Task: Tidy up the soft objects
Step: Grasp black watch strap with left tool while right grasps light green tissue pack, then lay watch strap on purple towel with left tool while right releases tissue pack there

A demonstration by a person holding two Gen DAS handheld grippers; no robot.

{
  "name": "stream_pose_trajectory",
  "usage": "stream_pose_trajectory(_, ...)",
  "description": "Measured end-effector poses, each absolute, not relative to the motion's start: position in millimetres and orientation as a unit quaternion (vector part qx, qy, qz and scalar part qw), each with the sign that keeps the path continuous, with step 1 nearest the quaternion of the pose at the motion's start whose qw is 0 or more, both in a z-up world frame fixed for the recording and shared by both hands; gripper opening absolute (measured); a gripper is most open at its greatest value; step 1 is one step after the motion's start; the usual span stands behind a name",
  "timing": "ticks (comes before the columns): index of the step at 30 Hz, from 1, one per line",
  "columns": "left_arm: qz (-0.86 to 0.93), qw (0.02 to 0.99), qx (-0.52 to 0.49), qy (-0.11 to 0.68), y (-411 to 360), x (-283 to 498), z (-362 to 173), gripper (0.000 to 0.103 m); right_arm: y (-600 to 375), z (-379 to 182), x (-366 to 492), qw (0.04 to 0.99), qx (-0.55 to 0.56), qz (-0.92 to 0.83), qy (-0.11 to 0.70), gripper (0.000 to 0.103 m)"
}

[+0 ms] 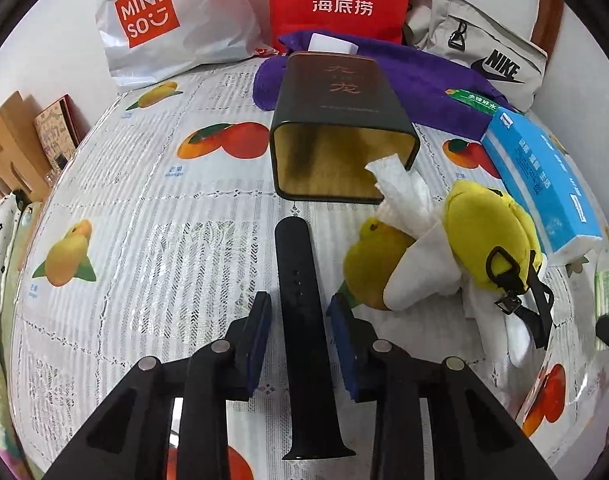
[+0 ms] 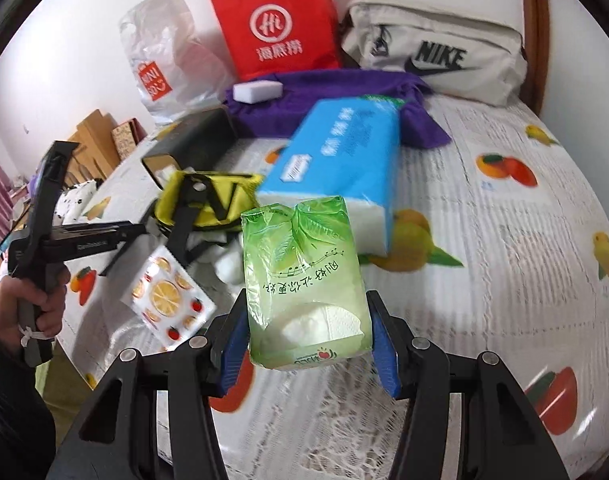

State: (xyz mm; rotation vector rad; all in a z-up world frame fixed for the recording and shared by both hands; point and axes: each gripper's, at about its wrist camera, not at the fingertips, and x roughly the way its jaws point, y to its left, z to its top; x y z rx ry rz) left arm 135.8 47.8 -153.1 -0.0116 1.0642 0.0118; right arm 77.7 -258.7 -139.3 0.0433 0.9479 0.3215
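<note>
My right gripper [image 2: 306, 316] is shut on a green tissue pack [image 2: 304, 280] and holds it above the table. My left gripper [image 1: 298, 308] is open, its fingers on either side of a black watch strap [image 1: 300, 320] that lies flat on the tablecloth. The left gripper also shows in the right wrist view [image 2: 116, 236]. A yellow plush pouch [image 1: 488, 236] with white tissues [image 1: 408, 200] lies to the right of the strap. A dark tin box [image 1: 336, 128] lies on its side, mouth open toward me, a tissue at its rim. A blue tissue pack [image 2: 344, 160] lies beyond the pouch.
A purple cloth [image 1: 424, 80] with a white sponge [image 2: 258, 90] lies at the back. A red paper bag [image 1: 338, 0], a Miniso plastic bag [image 1: 164, 20] and a Nike pouch [image 2: 436, 60] stand against the wall. A fruit-print packet [image 2: 168, 300] lies near the left table edge.
</note>
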Motion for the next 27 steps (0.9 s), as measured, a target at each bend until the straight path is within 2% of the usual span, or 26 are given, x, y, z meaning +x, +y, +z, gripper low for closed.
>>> stream_pose_trajectory(1,0.006,0.861,-0.009,0.508,49.0,136.0,-152.8,0.029,-259.4,-141.3,78.4,0.876,0.021,0.151,0.458,0.054)
stream_pose_trajectory(2,0.008,0.861,-0.008,0.508,49.9,136.6,-152.5,0.022,-259.6,-142.5,79.0,0.875,0.021,0.149,0.459,0.054)
stream_pose_trajectory(3,0.008,0.861,-0.006,0.508,50.5,137.4,-152.3,0.020,-259.9,-144.0,79.7,0.875,0.023,0.148,0.461,0.054)
stream_pose_trajectory(16,-0.005,0.868,-0.028,0.497,56.7,132.5,-152.2,0.019,-248.4,-159.2,87.3,0.865,0.001,0.140,0.482,0.054)
stream_pose_trajectory(27,-0.029,0.875,-0.061,0.480,64.4,122.0,-127.9,0.019,-238.4,-128.2,83.2,0.872,-0.011,0.155,0.465,0.054)
